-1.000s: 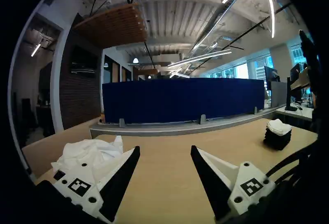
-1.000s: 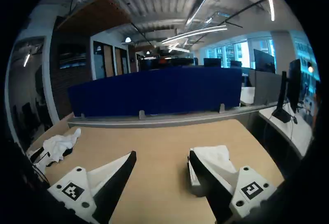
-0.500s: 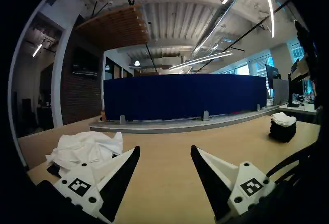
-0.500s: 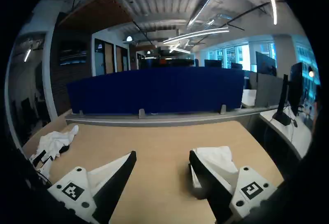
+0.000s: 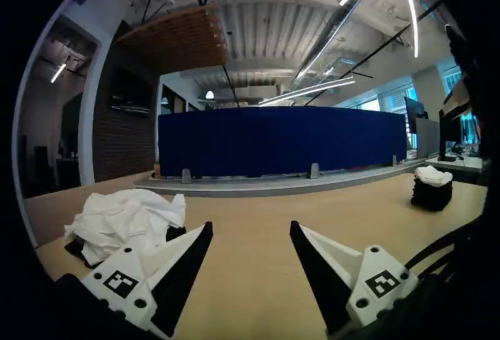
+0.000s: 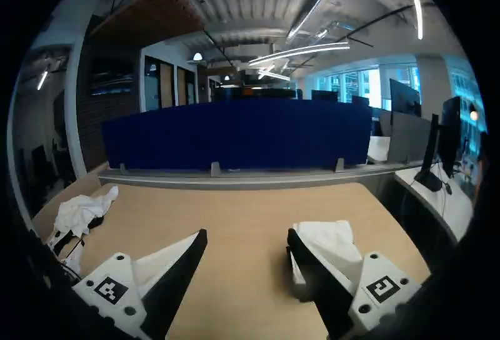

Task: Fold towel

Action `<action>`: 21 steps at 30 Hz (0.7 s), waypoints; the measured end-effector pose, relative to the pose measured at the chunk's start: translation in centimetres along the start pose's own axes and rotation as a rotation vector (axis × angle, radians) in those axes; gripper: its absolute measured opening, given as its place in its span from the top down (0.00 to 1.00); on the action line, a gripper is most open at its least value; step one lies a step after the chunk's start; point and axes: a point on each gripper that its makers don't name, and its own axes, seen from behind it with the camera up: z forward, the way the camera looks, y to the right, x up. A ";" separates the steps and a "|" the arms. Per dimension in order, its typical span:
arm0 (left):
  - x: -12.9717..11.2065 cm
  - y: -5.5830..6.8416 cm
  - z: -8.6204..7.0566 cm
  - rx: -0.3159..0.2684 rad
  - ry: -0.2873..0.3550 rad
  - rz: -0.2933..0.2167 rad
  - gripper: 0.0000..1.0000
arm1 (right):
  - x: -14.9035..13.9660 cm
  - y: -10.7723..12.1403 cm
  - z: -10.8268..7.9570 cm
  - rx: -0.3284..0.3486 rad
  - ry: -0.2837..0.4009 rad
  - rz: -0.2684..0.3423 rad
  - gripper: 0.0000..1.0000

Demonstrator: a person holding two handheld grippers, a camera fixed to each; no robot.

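Note:
A crumpled pile of white towels [image 5: 125,220] lies on the wooden table [image 5: 262,212], just beyond my left gripper's left finger, with a dark cloth showing under it. My left gripper [image 5: 250,226] is open and holds nothing. In the right gripper view the same pile [image 6: 81,210] sits far left. A folded white towel [image 6: 325,240] tops a stack right behind the right finger of my right gripper [image 6: 247,234], which is open and empty. In the left gripper view that stack [image 6: 431,187] is mostly black with white on top, at the far right.
A blue partition [image 5: 281,146] on a grey rail closes off the table's far edge. Another desk with monitors [image 6: 445,137] stands to the right. Bare tabletop [image 6: 237,215] stretches between the pile and the stack.
The left gripper has sunk lower toward the table, and the crumpled pile now looms larger and higher beside its left finger. The right gripper has barely moved.

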 end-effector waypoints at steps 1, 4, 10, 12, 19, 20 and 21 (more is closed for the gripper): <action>0.0 0.0 0.0 0.000 0.000 -0.003 0.09 | 0.0 0.0 0.0 0.000 -0.001 -0.001 0.00; -0.1 -0.1 0.2 -0.001 -0.001 -0.013 0.09 | 0.0 -0.2 0.0 0.001 -0.002 -0.003 0.00; -0.2 -0.2 0.3 -0.001 -0.001 -0.031 0.09 | 0.5 -0.4 -0.1 0.006 0.009 0.004 0.00; -0.2 -0.2 0.3 -0.002 -0.001 -0.028 0.09 | 0.6 -0.3 -0.1 0.006 0.012 0.007 0.00; -0.2 -0.2 0.2 0.000 -0.002 -0.029 0.09 | 1.3 -0.1 -0.4 0.021 0.035 0.019 0.00; -0.2 -0.2 0.1 0.000 -0.002 -0.029 0.09 | 1.3 0.0 -0.4 0.024 0.039 0.022 0.00; -0.2 -0.2 0.1 0.000 -0.002 -0.029 0.09 | 1.4 0.0 -0.4 0.027 0.042 0.024 0.00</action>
